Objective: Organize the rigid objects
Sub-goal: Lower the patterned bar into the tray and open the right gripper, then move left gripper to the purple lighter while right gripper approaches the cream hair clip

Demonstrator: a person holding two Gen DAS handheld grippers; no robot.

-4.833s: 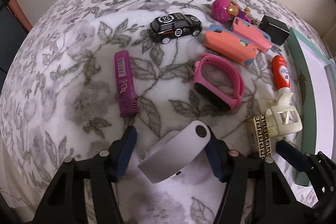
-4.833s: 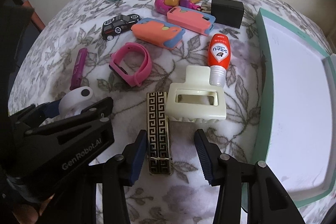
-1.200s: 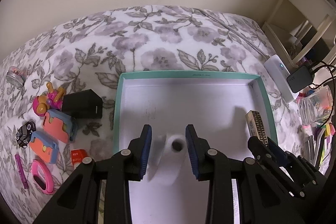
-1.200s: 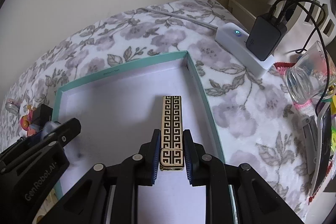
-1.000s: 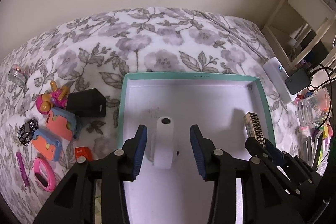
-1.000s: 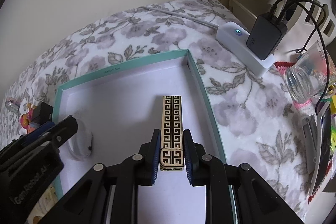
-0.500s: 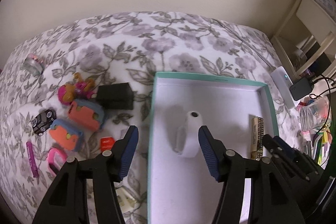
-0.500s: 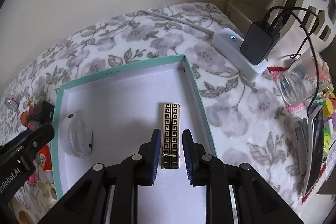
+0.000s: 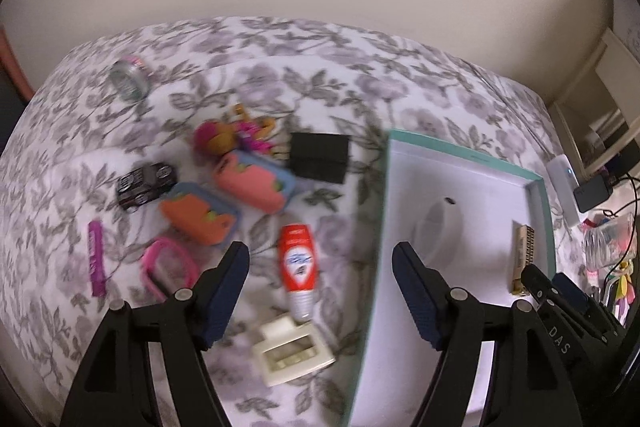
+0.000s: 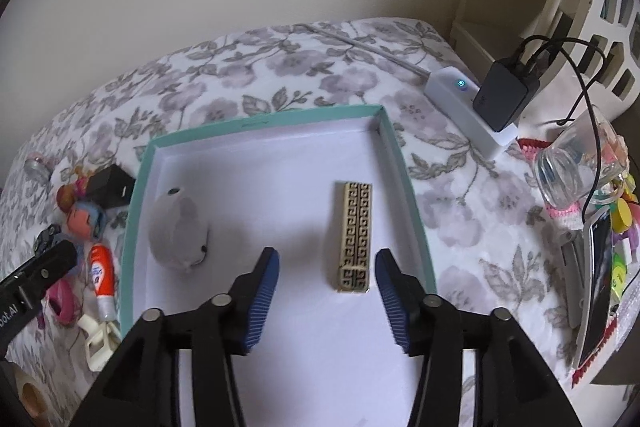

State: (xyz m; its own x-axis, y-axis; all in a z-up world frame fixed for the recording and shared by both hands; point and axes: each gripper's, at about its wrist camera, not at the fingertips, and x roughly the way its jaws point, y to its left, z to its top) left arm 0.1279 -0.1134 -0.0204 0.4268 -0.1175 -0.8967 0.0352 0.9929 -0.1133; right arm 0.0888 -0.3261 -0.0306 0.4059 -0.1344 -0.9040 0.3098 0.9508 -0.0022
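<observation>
Grippers are both spread, and the jaws of both are opening at this moment. The right gripper (image 10: 326, 269), with blue ribbed pads on black fingers, hangs over the shallow white tray with a teal rim (image 10: 256, 125). The slim gold bar with a black key pattern (image 10: 354, 237) lies flat on the tray floor, in the right centre of the right wrist view. Its near end sits between the two pads, closer to the right one, but no pad presses on it. The pale grey rounded oblong object with a small dark dot (image 10: 178, 229) rests in the left part of the same tray, well apart from the bar.

The left gripper (image 9: 320, 267) is wide apart with nothing pinched. In the left wrist view its left finger is over the floral grey and white bed cover (image 9: 280, 67) and its right finger is over the tray's left edge. Between the fingers, lower down in the frame, lie the red and white small bottle (image 9: 298, 267) and the cream plastic hair claw (image 9: 292, 351), just beside each other on the cover. Further to the upper left of this blurred view are the two coral and blue cases (image 9: 224, 199), the black toy car (image 9: 146, 181), the pink wristband (image 9: 170, 265), the purple stick (image 9: 96, 259) and the black cube (image 9: 319, 157).
</observation>
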